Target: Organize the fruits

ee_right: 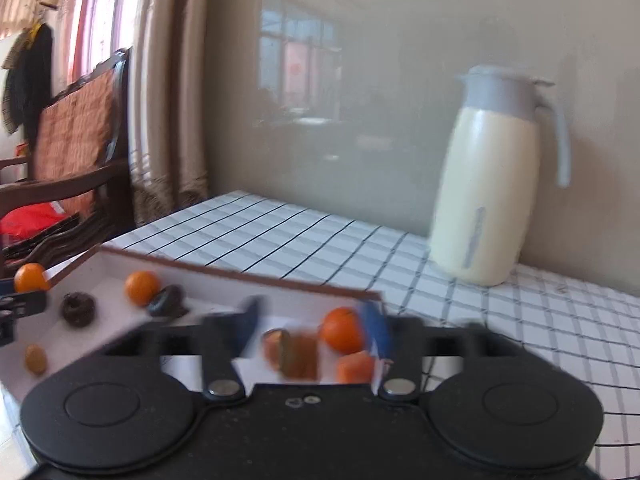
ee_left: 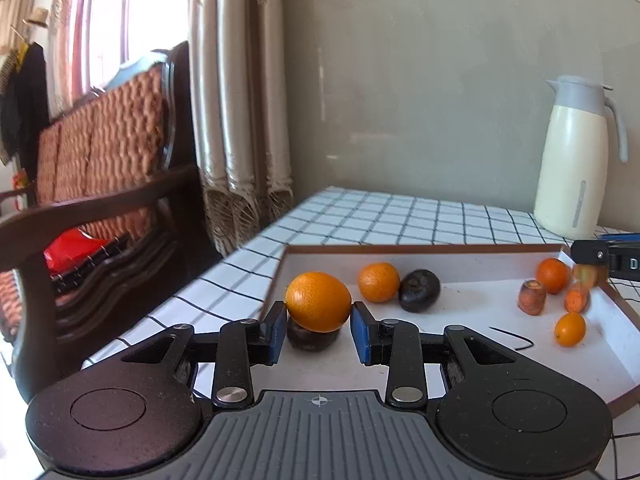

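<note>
My left gripper (ee_left: 319, 326) is shut on a kumquat-shaped orange (ee_left: 318, 301), held just above a dark fruit (ee_left: 313, 336) in the white tray (ee_left: 460, 256). Behind it lie a round orange (ee_left: 378, 282) and a second dark fruit (ee_left: 419, 290). At the tray's right end sit an orange (ee_left: 552, 275), a carrot stub (ee_left: 531, 297), a carrot piece (ee_left: 576, 300) and a small kumquat (ee_left: 570, 329). My right gripper (ee_right: 314, 330) is open over that end, blurred, with the carrot stub (ee_right: 294, 354), an orange (ee_right: 342, 329) and a carrot piece (ee_right: 355, 366) between its fingers.
A cream thermos jug (ee_left: 574, 160) stands at the back right on the checked tablecloth (ee_left: 380, 212), also in the right wrist view (ee_right: 486, 184). A dark wooden bench (ee_left: 100, 200) with woven cushions stands left of the table. A thin black cable (ee_left: 514, 338) lies in the tray.
</note>
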The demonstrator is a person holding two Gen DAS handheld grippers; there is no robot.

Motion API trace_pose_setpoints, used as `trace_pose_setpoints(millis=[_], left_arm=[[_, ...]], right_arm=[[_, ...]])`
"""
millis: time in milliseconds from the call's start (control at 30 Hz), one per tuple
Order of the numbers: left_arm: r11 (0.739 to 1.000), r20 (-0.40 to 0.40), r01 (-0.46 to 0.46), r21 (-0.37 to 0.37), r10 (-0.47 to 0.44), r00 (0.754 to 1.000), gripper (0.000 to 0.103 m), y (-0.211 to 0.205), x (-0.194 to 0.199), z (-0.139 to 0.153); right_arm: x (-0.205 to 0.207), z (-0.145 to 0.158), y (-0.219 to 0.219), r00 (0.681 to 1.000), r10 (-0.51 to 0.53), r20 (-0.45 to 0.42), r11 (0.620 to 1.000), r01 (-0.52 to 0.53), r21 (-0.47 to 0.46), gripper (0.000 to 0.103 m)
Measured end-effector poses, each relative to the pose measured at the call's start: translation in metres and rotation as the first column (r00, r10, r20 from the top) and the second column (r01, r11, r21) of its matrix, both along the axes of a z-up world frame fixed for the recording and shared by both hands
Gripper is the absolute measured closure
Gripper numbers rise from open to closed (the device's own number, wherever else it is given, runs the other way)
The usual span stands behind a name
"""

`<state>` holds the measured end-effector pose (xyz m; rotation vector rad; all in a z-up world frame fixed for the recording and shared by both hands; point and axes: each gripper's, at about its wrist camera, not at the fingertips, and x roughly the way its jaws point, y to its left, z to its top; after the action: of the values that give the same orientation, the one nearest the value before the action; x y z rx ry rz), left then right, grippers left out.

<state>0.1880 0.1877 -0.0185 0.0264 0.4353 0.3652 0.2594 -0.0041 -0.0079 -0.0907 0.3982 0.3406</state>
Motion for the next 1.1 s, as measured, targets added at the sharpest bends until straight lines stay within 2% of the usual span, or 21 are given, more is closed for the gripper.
trace_pose_setpoints(millis=[33, 67, 167, 500, 667, 800, 900, 1100], left_arm=[[1.0, 0.028, -0.014, 0.006, 0.014, 1.0, 0.023, 0.0, -0.004, 0.001], [0.999, 0.056, -0.029, 0.013, 0.028, 0.998, 0.001, 0.0, -0.008, 0.002], [0.999, 0.085, -0.027, 0.032, 0.024, 0.996, 0.0, -0.003, -0.013, 0.006], [1.0, 0.079, -0.008, 0.028, 0.006, 0.997, 0.0, -0.007, -0.013, 0.007], [1.0, 0.091, -0.006, -0.003, 0.007, 0.996, 0.0, -0.009, -0.018, 0.011], [1.0, 0.101, 0.002, -0.005, -0.001, 0.995, 0.0, -0.016, -0.034, 0.022], [1.0, 0.115, 0.021, 0.009, -0.022, 0.993, 0.0, -0.026, -0.055, 0.032], [0.997, 0.158, 0.072, 0.004, -0.072, 0.985, 0.0, -0.055, -0.114, 0.046]], right_arm=[[-0.004, 0.001, -0.006, 0.998, -0.037, 0.044, 0.999, 0.036, 0.024, 0.006], [-0.003, 0.002, -0.01, 0.998, -0.041, 0.038, 0.998, 0.04, 0.038, 0.008], [-0.001, 0.002, -0.015, 0.999, -0.041, 0.014, 0.998, 0.04, 0.058, 0.007], [-0.005, -0.002, -0.004, 1.0, 0.006, -0.004, 1.0, -0.006, 0.017, 0.006], [-0.014, 0.003, -0.005, 1.0, 0.006, 0.002, 1.0, -0.006, -0.003, 0.006], [-0.037, 0.022, -0.011, 0.999, 0.019, 0.049, 0.999, -0.018, -0.03, 0.006], [-0.064, 0.043, -0.021, 0.996, 0.034, 0.087, 0.999, -0.033, -0.009, 0.006], [-0.128, 0.062, -0.046, 0.992, 0.048, 0.12, 0.998, -0.043, -0.042, 0.006]])
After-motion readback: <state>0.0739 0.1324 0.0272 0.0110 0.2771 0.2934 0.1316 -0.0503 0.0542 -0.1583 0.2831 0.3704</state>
